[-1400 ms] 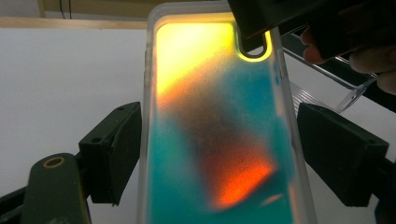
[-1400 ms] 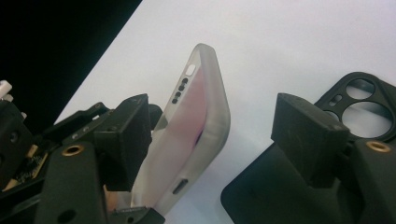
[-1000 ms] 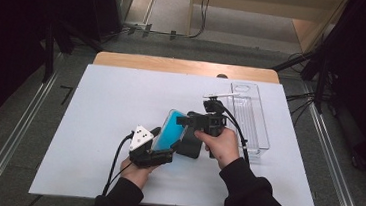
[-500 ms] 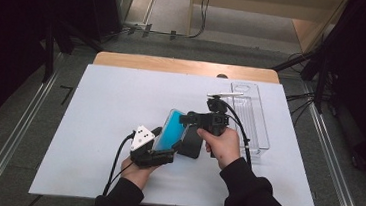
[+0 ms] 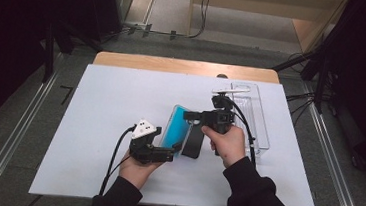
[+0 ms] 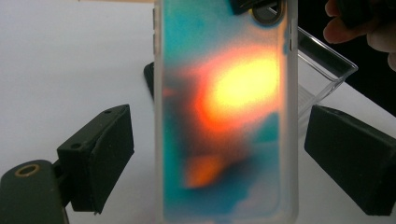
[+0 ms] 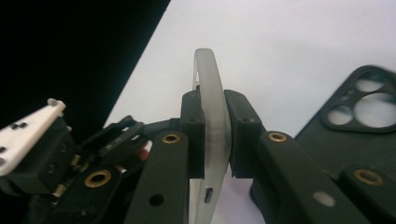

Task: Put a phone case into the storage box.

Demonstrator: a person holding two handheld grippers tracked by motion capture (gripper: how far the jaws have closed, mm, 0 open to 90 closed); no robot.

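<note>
Two tongs: right tongs (image 7: 215, 135) clamp the frosted phone case (image 6: 224, 112); left tongs (image 6: 243, 158) just opened around it.

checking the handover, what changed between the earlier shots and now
The right tool has just been closing and is now clamped on the edge of the blue case. The left tool has just been opening; its pads stand clear of the case, which sits between them. So the case passed from left to right. Both hands, the black case and the clear tray stayed put.
</note>
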